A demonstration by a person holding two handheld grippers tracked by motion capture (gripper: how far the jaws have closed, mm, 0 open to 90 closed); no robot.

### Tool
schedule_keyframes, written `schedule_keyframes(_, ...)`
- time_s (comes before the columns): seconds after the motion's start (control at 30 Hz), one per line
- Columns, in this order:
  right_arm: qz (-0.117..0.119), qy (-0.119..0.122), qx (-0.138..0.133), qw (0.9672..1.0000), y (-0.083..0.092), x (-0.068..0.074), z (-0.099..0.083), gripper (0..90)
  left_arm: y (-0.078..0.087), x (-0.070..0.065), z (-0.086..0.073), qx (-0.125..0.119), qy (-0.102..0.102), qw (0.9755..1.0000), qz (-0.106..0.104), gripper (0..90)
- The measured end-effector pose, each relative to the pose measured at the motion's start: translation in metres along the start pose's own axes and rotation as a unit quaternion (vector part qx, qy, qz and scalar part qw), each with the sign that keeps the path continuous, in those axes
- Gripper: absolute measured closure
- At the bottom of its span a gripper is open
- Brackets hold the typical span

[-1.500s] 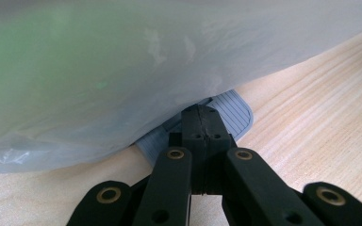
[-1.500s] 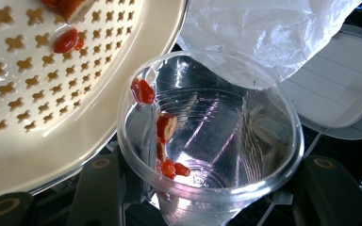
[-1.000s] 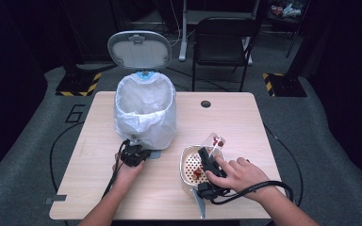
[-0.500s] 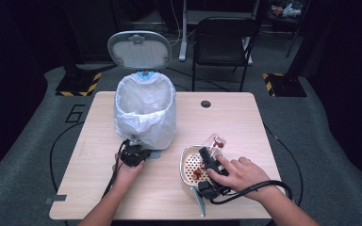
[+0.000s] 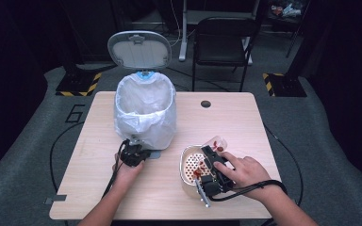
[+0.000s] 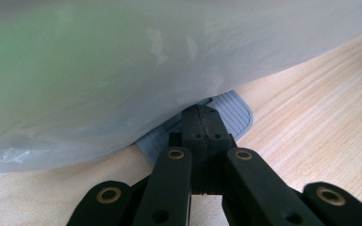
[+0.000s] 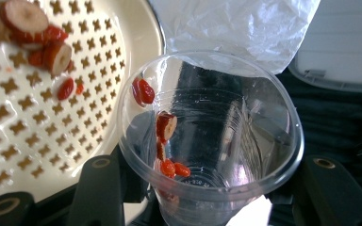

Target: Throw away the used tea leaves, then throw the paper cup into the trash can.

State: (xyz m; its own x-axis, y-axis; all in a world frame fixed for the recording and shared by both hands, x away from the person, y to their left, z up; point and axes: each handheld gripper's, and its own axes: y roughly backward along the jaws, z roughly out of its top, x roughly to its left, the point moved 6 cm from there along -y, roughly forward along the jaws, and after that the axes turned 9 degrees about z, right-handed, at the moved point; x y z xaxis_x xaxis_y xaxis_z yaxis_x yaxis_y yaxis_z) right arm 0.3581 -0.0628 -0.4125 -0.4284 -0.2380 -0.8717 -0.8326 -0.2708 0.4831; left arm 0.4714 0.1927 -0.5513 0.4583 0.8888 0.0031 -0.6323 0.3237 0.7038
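From above, the wooden table (image 5: pixel 245 117) carries a bag-lined bin (image 5: pixel 144 113) (lid up) on grey carpet. The left gripper (image 6: pixel 201 123) presses closed jaws on the pedal (image 6: pixel 238 113). The right gripper (image 7: pixel 202 197) clamps a clear cup (image 7: pixel 212 136), fruit bits inside, beside the perforated strainer (image 7: pixel 42 108).

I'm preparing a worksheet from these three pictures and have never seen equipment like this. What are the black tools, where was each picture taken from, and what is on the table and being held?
No robot here: a person holds a black two-jaw hand tool in each hand. The wide picture comes from a fixed camera above the wooden table; the two close-ups come from cameras riding on each tool.

On the table stands a pedal bin lined with a white bag, lid up, and a cream perforated strainer holding red fruit pieces.

The left gripper has its jaws closed together, their tips at the bin's grey ribbed pedal. The right gripper clamps a clear plastic cup, tipped on its side at the strainer, with a few red pieces clinging inside.
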Motion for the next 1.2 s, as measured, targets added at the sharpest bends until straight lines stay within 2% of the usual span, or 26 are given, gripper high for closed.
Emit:
schedule_keyframes(0.1,0.008,-0.015,-0.007,0.9998,0.000,-0.003,-0.001,46.0,0.000,0.000,0.000,0.000,0.001,1.0000,0.000,90.0)
schedule_keyframes(0.13,0.012,-0.050,-0.019,0.9985,0.001,-0.005,-0.003,46.0,0.000,0.000,0.000,0.000,0.001,1.0000,0.000,90.0)
schedule_keyframes(0.2,0.019,-0.067,-0.028,0.9971,0.001,-0.007,-0.004,46.0,0.000,0.000,0.000,0.001,0.000,1.0000,0.000,90.0)
schedule_keyframes(0.23,0.019,-0.067,-0.028,0.9971,0.001,-0.007,-0.004,46.0,0.000,0.000,0.000,0.001,0.000,1.0000,0.000,90.0)
schedule_keyframes(0.27,0.023,-0.083,-0.033,0.9958,0.002,-0.008,-0.005,46.0,0.000,0.000,0.000,-0.001,0.000,1.0000,-0.001,90.0)
schedule_keyframes(0.3,0.023,-0.083,-0.033,0.9958,0.002,-0.008,-0.005,46.0,0.000,0.000,0.000,-0.001,0.000,1.0000,-0.001,90.0)
schedule_keyframes(0.47,0.040,-0.143,-0.063,0.9869,0.003,-0.014,-0.007,46.0,0.000,0.000,0.000,-0.001,0.000,1.0000,0.000,90.0)
schedule_keyframes(0.5,0.040,-0.143,-0.063,0.9869,0.003,-0.014,-0.007,46.0,0.000,0.000,0.000,-0.001,0.000,1.0000,0.000,90.0)
schedule_keyframes(0.53,0.045,-0.164,-0.074,0.9827,0.004,-0.017,-0.009,46.0,0.000,0.000,0.000,-0.001,-0.001,1.0000,0.000,90.0)
schedule_keyframes(0.57,0.048,-0.173,-0.079,0.9806,0.005,-0.018,-0.010,46.0,0.000,0.000,0.000,-0.001,-0.001,1.0000,0.000,90.0)
schedule_keyframes(0.6,0.051,-0.183,-0.083,0.9783,0.006,-0.020,-0.010,45.9,-0.003,-0.006,0.003,-0.027,0.035,0.9990,-0.011,90.0)
schedule_keyframes(0.63,0.053,-0.193,-0.087,0.9760,0.006,-0.020,-0.011,46.0,-0.001,-0.003,0.002,-0.015,0.012,0.9998,-0.009,90.0)
schedule_keyframes(0.67,0.055,-0.197,-0.091,0.9747,0.007,-0.021,-0.011,46.0,0.000,0.000,0.000,-0.001,-0.002,1.0000,-0.002,90.0)
schedule_keyframes(0.73,0.061,-0.211,-0.098,0.9706,0.007,-0.023,-0.012,46.0,0.000,0.000,0.000,-0.001,0.000,1.0000,0.000,90.0)
schedule_keyframes(0.77,0.061,-0.211,-0.098,0.9706,0.007,-0.023,-0.012,46.0,0.000,0.000,0.000,-0.001,0.000,1.0000,0.000,90.0)
schedule_keyframes(0.8,0.070,-0.225,-0.105,0.9661,0.008,-0.023,-0.013,46.0,0.000,0.000,0.000,-0.001,0.000,1.0000,0.000,90.0)
schedule_keyframes(0.87,0.073,-0.228,-0.109,0.9647,0.008,-0.024,-0.013,46.0,0.000,0.000,0.000,-0.001,-0.001,1.0000,0.000,90.0)
schedule_keyframes(0.9,0.076,-0.240,-0.114,0.9612,0.008,-0.024,-0.014,46.0,-0.003,-0.006,0.003,-0.026,0.033,0.9991,-0.012,90.0)
schedule_keyframes(0.93,0.084,-0.259,-0.123,0.9542,0.008,-0.025,-0.015,46.0,-0.003,-0.006,0.003,-0.026,0.031,0.9991,-0.013,90.0)
schedule_keyframes(0.97,0.086,-0.270,-0.128,0.9505,0.008,-0.026,-0.016,46.0,-0.003,-0.006,0.003,-0.026,0.032,0.9991,-0.013,90.0)
schedule_keyframes(1.0,0.087,-0.276,-0.136,0.9477,0.008,-0.028,-0.017,46.0,-0.003,-0.006,0.003,-0.026,0.032,0.9991,-0.012,90.0)
schedule_keyframes(1.03,0.087,-0.276,-0.136,0.9477,0.008,-0.028,-0.017,46.0,-0.003,-0.006,0.003,-0.026,0.032,0.9991,-0.012,90.0)
schedule_keyframes(1.1,0.091,-0.295,-0.144,0.9403,0.009,-0.030,-0.019,46.1,-0.003,-0.006,0.004,-0.027,0.034,0.9990,-0.012,90.0)
schedule_keyframes(1.13,0.098,-0.311,-0.158,0.9322,0.009,-0.033,-0.020,46.1,-0.003,-0.006,0.004,-0.027,0.035,0.9990,-0.012,90.0)
schedule_keyframes(1.17,0.100,-0.316,-0.161,0.9297,0.009,-0.033,-0.021,46.1,-0.003,-0.006,0.004,-0.027,0.035,0.9990,-0.012,90.0)
schedule_keyframes(1.2,0.106,-0.326,-0.168,0.9242,0.009,-0.034,-0.022,46.1,-0.003,-0.006,0.004,-0.027,0.038,0.9988,-0.011,90.0)
